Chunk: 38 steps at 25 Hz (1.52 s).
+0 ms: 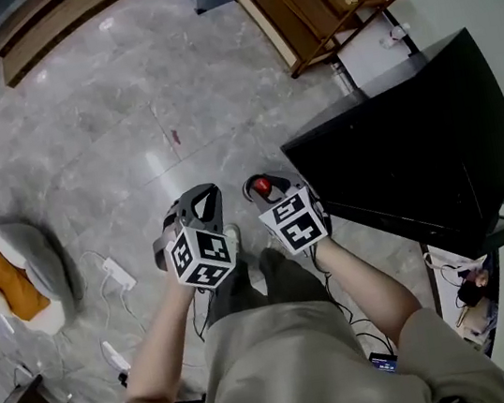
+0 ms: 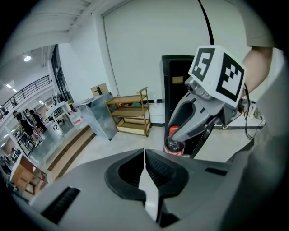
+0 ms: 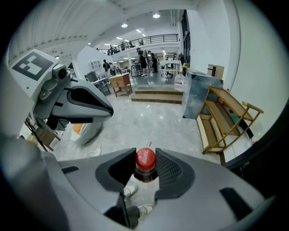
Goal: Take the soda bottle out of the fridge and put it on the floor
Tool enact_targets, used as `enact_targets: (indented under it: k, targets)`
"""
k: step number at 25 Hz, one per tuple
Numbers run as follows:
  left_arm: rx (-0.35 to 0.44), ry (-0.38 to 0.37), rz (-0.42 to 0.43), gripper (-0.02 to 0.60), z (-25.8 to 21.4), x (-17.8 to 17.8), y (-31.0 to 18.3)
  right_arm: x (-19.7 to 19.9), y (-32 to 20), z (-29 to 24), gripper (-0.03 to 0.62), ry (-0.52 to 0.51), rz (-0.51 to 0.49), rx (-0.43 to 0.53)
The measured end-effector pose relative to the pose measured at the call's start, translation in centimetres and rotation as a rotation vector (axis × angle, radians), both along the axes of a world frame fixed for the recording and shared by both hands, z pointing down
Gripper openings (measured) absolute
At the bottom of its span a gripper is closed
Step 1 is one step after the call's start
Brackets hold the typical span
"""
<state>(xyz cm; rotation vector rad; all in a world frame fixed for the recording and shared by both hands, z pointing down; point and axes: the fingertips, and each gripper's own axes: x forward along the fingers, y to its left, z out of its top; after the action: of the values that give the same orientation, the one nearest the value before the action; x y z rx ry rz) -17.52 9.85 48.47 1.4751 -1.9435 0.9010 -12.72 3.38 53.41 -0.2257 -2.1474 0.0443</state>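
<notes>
Soda bottle (image 3: 145, 163) being held by its neck between the right tongs (image 3: 144, 154), hanging above the floor (image 1: 125, 121); left tongs (image 2: 144, 152) sitting pressed together, empty, just beside the right.

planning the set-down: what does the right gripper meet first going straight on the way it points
Probably the floor, its soda bottle landing first, close to the person's shoes; depth is unclear.

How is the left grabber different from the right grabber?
The left gripper has its jaws together; the right gripper has them apart. The left gripper is empty; the right gripper clamps the red-capped soda bottle by its neck. Both carry marker cubes and point downward.
</notes>
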Motion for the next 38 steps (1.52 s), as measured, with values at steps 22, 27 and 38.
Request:
enact_targets:
  k: [22, 27, 38]
  targets:
    - [-0.114, 0.257, -0.014, 0.011, 27.3, -1.3, 0.1, 1.5, 0.7, 27.5, 0.115, 0.183, 0.17, -0.065]
    - [-0.135, 0.306, -0.033, 0.011, 33.9, -0.1, 1.1, 2.9, 1.7, 34.1, 0.115, 0.225, 0.181, -0.054]
    - [-0.182, 0.44, -0.121, 0.011, 48.6, 1.5, 4.8, 5.6, 2.6, 47.6, 0.115, 0.32, 0.29, -0.083]
